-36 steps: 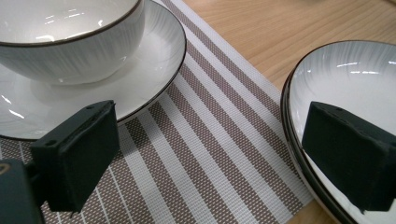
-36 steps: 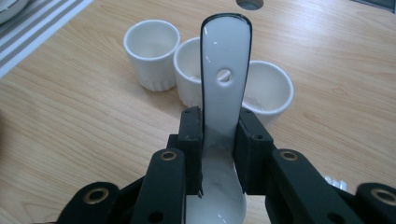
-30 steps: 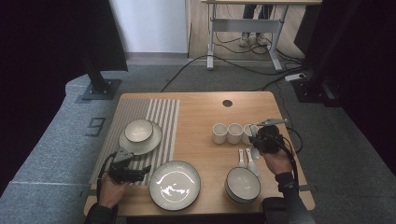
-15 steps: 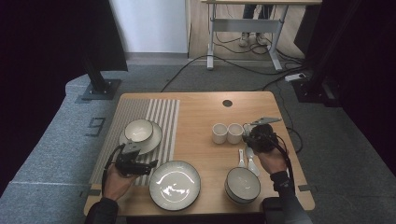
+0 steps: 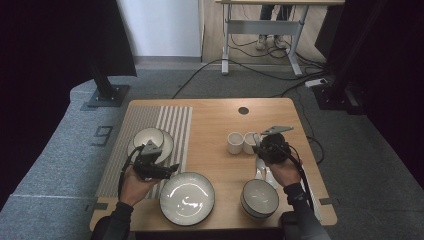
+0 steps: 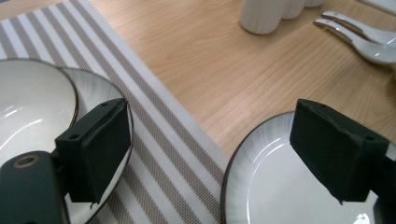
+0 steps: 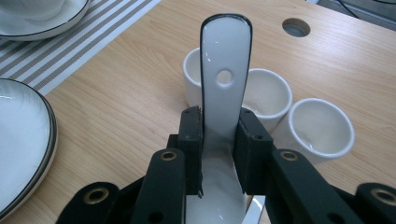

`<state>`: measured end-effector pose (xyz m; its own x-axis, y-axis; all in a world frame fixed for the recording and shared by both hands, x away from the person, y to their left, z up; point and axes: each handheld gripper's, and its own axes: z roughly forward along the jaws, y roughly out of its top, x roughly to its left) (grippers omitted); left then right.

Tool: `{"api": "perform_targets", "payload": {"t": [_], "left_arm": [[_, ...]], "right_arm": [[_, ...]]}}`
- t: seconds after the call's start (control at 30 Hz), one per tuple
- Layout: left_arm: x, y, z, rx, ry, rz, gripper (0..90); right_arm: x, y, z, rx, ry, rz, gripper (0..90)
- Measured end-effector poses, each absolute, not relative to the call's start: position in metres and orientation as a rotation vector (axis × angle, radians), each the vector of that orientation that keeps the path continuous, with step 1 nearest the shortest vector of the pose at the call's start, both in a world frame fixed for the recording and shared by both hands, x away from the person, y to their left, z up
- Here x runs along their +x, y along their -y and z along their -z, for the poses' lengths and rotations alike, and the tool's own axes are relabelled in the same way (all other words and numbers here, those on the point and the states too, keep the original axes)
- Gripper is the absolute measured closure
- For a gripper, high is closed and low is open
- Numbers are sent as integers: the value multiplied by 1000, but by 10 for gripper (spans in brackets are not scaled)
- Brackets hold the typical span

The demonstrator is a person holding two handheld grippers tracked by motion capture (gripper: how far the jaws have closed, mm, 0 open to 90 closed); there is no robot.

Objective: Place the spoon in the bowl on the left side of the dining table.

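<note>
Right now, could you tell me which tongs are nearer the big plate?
Left. The left tongs hang open over the big plate's rim; the right tongs hold a spoon by the cups.

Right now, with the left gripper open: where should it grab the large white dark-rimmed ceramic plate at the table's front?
Probably best to take the large white dark-rimmed ceramic plate by its upturned rim, on the edge nearest the left gripper, coming in low from the striped placemat side. The plate lies flat, so only the raised rim gives the fingers purchase: one on top, one slid beneath.

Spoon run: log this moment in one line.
right gripper shut on spoon, above cups | left gripper open, between plates
</note>
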<state>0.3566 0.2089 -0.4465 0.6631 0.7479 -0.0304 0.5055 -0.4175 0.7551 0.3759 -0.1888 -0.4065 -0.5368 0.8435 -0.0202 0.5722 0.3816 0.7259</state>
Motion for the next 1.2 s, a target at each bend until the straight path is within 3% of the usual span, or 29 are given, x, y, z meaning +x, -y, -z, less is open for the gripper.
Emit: {"api": "perform_targets", "payload": {"t": [1.2], "left_arm": [[391,-136,410,2156,-860,-341,181]], "right_arm": [[375,151,416,1141,-2329,-978,746]]}}
